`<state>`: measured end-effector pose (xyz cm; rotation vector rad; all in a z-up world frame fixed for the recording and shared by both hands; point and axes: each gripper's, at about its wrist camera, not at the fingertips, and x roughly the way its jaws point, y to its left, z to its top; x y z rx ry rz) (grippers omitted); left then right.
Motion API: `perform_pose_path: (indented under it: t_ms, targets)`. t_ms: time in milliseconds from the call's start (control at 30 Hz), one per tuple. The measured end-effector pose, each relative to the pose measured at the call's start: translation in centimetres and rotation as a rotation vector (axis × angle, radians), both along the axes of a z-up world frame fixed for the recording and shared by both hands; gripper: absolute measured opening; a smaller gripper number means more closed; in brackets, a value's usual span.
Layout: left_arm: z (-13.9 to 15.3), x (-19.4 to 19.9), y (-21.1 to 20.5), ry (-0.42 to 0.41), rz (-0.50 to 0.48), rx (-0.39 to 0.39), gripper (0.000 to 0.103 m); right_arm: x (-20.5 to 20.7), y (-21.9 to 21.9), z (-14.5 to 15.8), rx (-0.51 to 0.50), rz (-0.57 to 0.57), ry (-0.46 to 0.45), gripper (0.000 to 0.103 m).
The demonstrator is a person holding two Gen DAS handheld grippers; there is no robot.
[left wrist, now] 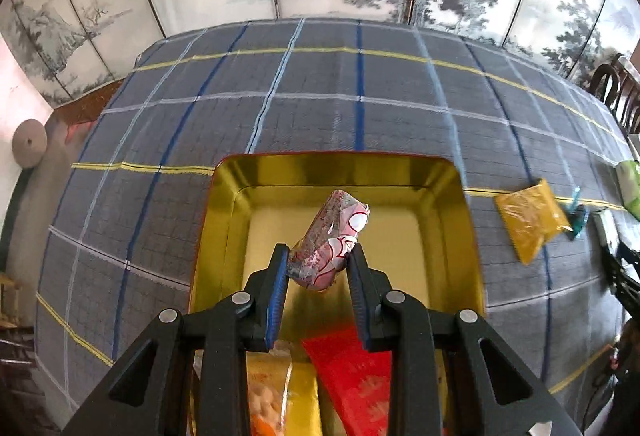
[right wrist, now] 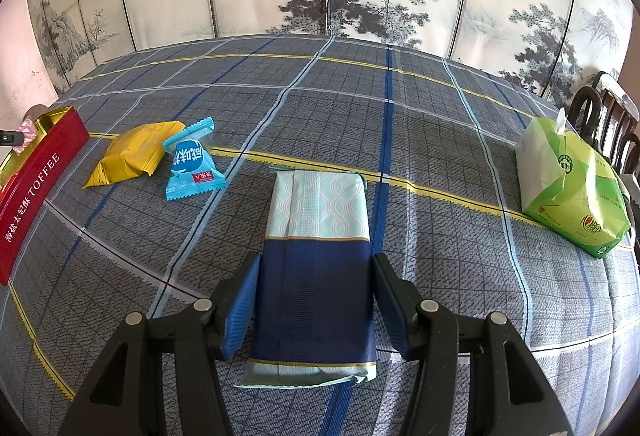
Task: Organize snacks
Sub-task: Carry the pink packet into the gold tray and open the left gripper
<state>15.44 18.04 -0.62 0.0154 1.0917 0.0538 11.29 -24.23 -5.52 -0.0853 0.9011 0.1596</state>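
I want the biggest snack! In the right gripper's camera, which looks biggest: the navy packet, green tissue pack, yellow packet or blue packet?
1. Navy packet, though nearest the camera
2. Green tissue pack
3. Yellow packet
4. Blue packet, nearly like the yellow

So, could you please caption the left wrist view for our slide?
Left tool holds a pink snack packet over the gold tin.

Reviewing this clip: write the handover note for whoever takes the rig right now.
Left gripper: shut on the pink candy wrapper, held over the gold tin.
Right gripper: open, straddling the navy-and-mint pack on the tablecloth; no grip yet.
Done: a red packet and an orange-yellow bag lie in the tin.
Left: release the candy, then load the navy pack, yellow packet and blue packet. Green tissue pack sits far right.
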Motion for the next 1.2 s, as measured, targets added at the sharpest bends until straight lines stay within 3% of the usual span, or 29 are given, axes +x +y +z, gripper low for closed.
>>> perform_pose_path:
  t_ms: [533, 967, 1200]
  targets:
    - [-3.4, 0.6, 0.7, 0.068, 0.014, 0.001, 0.026, 0.0, 0.0, 0.0, 0.000, 0.000, -0.001, 0.056]
    - [-3.4, 0.2, 0.4, 0.063, 0.004, 0.032, 0.031, 0.0, 0.0, 0.0, -0.001, 0.000, -0.001, 0.056]
    - [-2.8, -0.1, 0.3, 0.045, 0.009, 0.032, 0.043, 0.0, 0.0, 0.0, -0.001, 0.000, -0.001, 0.056]
